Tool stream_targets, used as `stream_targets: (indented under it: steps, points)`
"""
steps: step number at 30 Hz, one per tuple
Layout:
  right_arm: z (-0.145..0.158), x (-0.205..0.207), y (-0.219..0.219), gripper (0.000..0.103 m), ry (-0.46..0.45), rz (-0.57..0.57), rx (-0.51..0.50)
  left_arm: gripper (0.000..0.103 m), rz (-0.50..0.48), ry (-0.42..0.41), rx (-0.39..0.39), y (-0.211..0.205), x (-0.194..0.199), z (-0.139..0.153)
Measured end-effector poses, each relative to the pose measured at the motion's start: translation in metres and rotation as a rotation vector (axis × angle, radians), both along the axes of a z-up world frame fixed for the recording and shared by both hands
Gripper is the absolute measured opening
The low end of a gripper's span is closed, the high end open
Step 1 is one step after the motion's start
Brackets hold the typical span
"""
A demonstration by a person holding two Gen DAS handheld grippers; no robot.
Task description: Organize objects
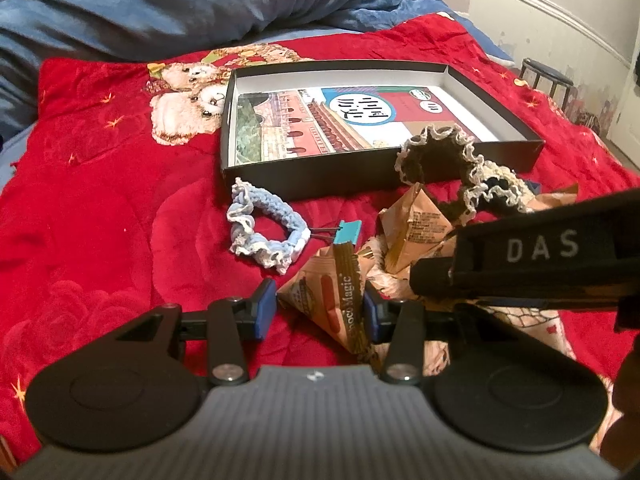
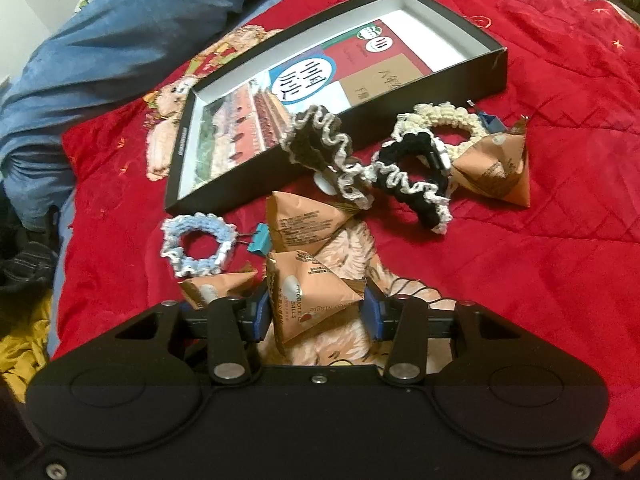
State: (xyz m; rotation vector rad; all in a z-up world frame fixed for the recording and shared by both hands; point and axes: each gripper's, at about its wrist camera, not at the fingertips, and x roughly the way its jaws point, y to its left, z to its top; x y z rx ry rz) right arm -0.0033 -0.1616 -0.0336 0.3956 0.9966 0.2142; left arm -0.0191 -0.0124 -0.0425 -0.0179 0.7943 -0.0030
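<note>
On a red blanket (image 2: 540, 260) spread over a bed, an organizing job is seen barely begun: only a printed booklet (image 2: 280, 92) is lying in the black box (image 2: 400, 118), while everything else is left scattered in front of it

At the left, a pale blue crocheted scrunchie (image 2: 196, 246) is found beside a teal binder clip (image 2: 256, 240). Toward the middle, triangular snack packets are heaped, one (image 2: 304, 222) lying loose near the box. Further right, two black scrunchies with cream frills (image 2: 408, 176) are draped against the box wall, with a cream scrunchie (image 2: 448, 128) and another packet (image 2: 496, 172) beyond them. All of these are judged still to be sorted

The left gripper (image 1: 320, 308) is angled downward over the pile, its blue pads set narrowly on either side of a Choco Magic packet (image 1: 332, 300), which appears pinched between them. The right gripper (image 2: 318, 312), likewise tilted down and held close alongside, is closed narrowly on a Probiotic Balls packet (image 2: 312, 300). Neither packet is yet seen carried toward the box
</note>
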Motion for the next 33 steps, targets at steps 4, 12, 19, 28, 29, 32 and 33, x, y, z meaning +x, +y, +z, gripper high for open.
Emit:
stream_targets:
  steps: [4, 12, 19, 28, 29, 32, 33]
  points:
    - [0.003, -0.001, -0.001, 0.044, -0.011, -0.004, -0.002, 0.048, 0.014, -0.006, -0.015, 0.003, -0.001, 0.003]
    - [0.014, -0.01, -0.01, 0.043, -0.066, -0.019, 0.014, 0.048, 0.007, -0.059, -0.043, 0.004, -0.005, 0.02]
    - [0.037, -0.008, -0.02, 0.043, -0.135, 0.004, 0.081, 0.048, -0.005, -0.132, -0.058, 0.004, -0.001, 0.038]
    - [0.085, 0.028, -0.031, 0.043, -0.241, -0.011, 0.172, 0.048, -0.041, -0.233, -0.05, 0.002, 0.031, 0.078]
    - [0.091, 0.032, -0.034, 0.043, -0.247, -0.007, 0.183, 0.048, -0.043, -0.231, -0.049, 0.002, 0.035, 0.081]
    - [0.102, 0.049, -0.039, 0.043, -0.274, 0.001, 0.179, 0.048, -0.036, -0.244, -0.051, 0.004, 0.044, 0.088]
    - [0.105, 0.057, -0.039, 0.043, -0.277, 0.006, 0.169, 0.048, -0.029, -0.245, -0.052, 0.005, 0.048, 0.089]
